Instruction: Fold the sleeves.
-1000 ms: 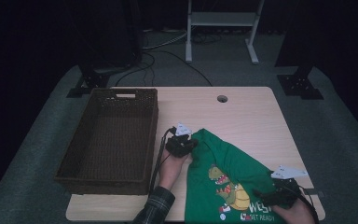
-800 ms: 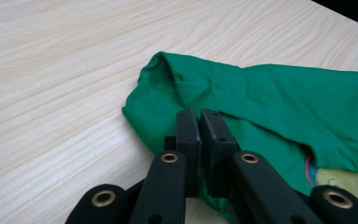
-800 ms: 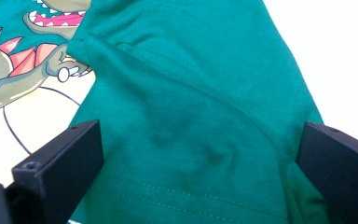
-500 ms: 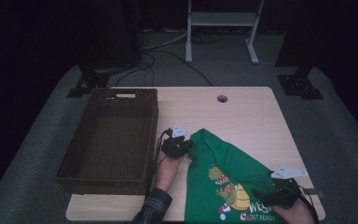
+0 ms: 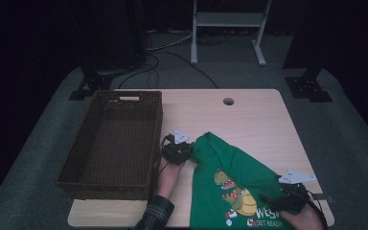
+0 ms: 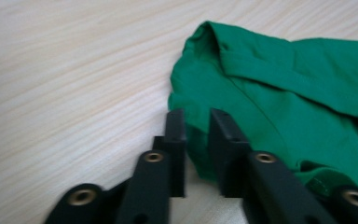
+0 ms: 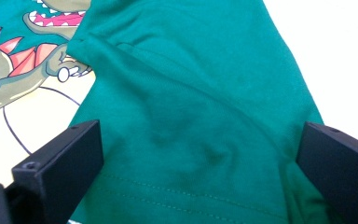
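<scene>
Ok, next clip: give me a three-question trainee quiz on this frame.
1. True or false: the left claw is shut on an edge of the green shirt.
2. The right claw is: A) open over the shirt, B) shut on the basket rim.
3. Fill in: the wicker basket sits to the ___ of the shirt in the high view.

Key: 1 true; 2 A; 3 left.

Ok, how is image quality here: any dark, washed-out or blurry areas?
High view: room dark, table evenly lit, picture soft. Left gripper view: shirt fairly sharp, the left gripper near the lens blurred. Right gripper view: the table at top right is washed out to near white, the right gripper soft at its edges.
</scene>
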The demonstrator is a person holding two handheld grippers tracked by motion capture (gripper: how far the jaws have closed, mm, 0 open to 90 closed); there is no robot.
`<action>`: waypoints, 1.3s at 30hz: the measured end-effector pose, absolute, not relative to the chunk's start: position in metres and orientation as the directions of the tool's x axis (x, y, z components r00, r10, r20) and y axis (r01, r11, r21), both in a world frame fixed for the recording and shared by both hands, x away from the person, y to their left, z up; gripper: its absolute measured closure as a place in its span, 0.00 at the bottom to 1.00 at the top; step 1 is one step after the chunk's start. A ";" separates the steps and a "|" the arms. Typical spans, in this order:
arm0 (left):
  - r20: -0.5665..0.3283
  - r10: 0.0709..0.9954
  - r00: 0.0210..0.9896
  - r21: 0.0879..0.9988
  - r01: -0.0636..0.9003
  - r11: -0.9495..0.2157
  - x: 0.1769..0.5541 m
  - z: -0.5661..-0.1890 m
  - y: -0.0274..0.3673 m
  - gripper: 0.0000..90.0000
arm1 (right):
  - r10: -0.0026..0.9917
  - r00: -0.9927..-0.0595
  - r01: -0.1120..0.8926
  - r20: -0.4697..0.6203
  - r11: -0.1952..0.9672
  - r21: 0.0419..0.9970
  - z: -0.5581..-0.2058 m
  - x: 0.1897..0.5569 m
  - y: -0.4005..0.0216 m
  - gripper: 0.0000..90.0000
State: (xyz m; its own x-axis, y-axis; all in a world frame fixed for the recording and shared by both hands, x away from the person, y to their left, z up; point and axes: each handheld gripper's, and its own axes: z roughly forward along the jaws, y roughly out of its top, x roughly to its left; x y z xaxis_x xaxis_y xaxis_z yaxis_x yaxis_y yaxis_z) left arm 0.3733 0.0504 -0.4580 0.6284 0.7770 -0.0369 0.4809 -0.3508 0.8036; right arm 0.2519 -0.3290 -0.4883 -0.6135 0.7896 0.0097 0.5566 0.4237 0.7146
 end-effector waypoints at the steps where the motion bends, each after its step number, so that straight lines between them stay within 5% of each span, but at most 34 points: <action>1: -0.046 0.777 0.628 0.811 0.477 -0.338 0.373 -0.456 0.051 0.76 | 0.790 -0.614 0.557 0.010 0.424 0.715 -0.488 0.252 -0.329 0.00; 7: -0.095 0.747 0.658 0.837 0.459 -0.298 0.370 -0.441 0.047 0.44 | 0.790 -0.614 0.556 0.010 0.424 0.715 -0.488 0.252 -0.329 0.00; 21: -0.130 0.596 0.793 0.845 0.403 -0.352 0.356 -0.436 0.006 0.03 | 0.790 -0.614 0.557 0.010 0.423 0.715 -0.488 0.252 -0.329 0.00; 28: -0.119 0.496 0.860 0.818 0.368 -0.442 0.338 -0.450 -0.022 0.02 | 0.790 -0.613 0.557 0.010 0.424 0.715 -0.488 0.252 -0.329 0.00; 39: -0.033 0.544 0.838 0.726 0.395 -0.564 0.334 -0.480 -0.018 0.02 | 0.790 -0.614 0.556 0.009 0.424 0.715 -0.488 0.252 -0.329 0.00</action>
